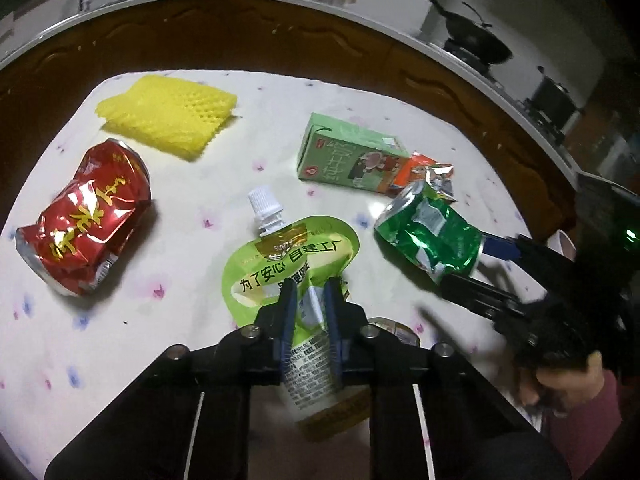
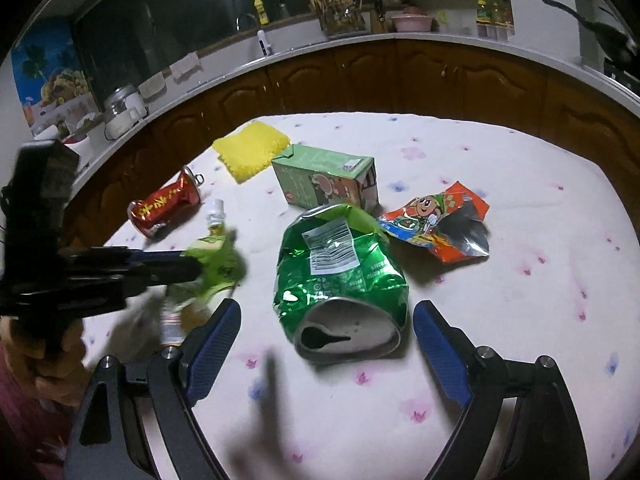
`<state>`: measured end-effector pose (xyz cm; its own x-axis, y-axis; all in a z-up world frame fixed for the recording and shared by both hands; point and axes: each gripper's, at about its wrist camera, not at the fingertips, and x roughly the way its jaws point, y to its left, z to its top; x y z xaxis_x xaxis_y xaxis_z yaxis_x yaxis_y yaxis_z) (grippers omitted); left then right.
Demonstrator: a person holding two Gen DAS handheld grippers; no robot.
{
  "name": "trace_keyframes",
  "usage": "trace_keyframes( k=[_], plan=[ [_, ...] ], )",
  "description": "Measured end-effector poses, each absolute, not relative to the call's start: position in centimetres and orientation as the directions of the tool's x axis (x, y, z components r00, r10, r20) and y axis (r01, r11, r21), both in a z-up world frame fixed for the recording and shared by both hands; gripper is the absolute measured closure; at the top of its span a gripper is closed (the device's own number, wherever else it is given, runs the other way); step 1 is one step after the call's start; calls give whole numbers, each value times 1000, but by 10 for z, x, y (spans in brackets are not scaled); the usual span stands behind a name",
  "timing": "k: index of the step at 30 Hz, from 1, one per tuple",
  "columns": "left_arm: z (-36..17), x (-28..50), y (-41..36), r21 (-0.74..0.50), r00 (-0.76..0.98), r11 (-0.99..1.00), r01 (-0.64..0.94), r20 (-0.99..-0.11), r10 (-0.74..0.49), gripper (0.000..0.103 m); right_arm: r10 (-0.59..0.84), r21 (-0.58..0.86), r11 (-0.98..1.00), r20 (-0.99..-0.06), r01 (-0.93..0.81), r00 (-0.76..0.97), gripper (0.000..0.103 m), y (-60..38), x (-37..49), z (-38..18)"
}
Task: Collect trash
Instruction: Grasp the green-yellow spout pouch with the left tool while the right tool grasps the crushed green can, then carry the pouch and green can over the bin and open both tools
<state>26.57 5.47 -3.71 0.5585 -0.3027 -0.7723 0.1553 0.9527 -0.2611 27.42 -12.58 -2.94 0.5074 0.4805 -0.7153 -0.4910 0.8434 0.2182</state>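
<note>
I am working over the cloth-covered table [image 2: 500, 320], where a milk carton [image 2: 326, 180], a red can [image 1: 86, 218], a yellow foam net [image 1: 170, 114] and a snack wrapper [image 2: 438, 226] are lying loose. My right gripper [image 2: 326, 330] is standing wide apart around the crushed green can [image 2: 340, 276], touching nothing; closing off-centre could be skidding it away. My left gripper [image 1: 310, 298] is clamping the green spout pouch [image 1: 294, 264], seemingly by a thin fold, so it may be slipping out.

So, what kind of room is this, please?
Most likely a home kitchen: a counter with wooden cabinets runs behind the table, with a faucet and a wok on a stove.
</note>
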Motion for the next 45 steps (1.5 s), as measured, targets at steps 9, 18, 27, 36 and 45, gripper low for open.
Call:
trace_keyframes(
  k=[9,18,27,36,45],
  plan=[
    [-33,257,62,-289,563,944,162,-758,-329,92,455,185,847,-735,-498,502,29,-115,283,-34],
    [-15,246,60,-305,593,936,174,-727,-347,93,478,254,866,-678,-431,559,29,-145,261,-18],
    [5,238,23,-332,598,907,259,-682,-420,93,452,331,892,-604,-308,657,29,-208,215,9],
    [20,230,-30,-328,578,875,357,-659,-482,93,371,337,920,-577,-202,727,29,-266,172,20],
    [33,223,-96,-303,537,830,467,-649,-539,93,292,343,933,-552,-106,781,29,-316,136,31]
  ],
)
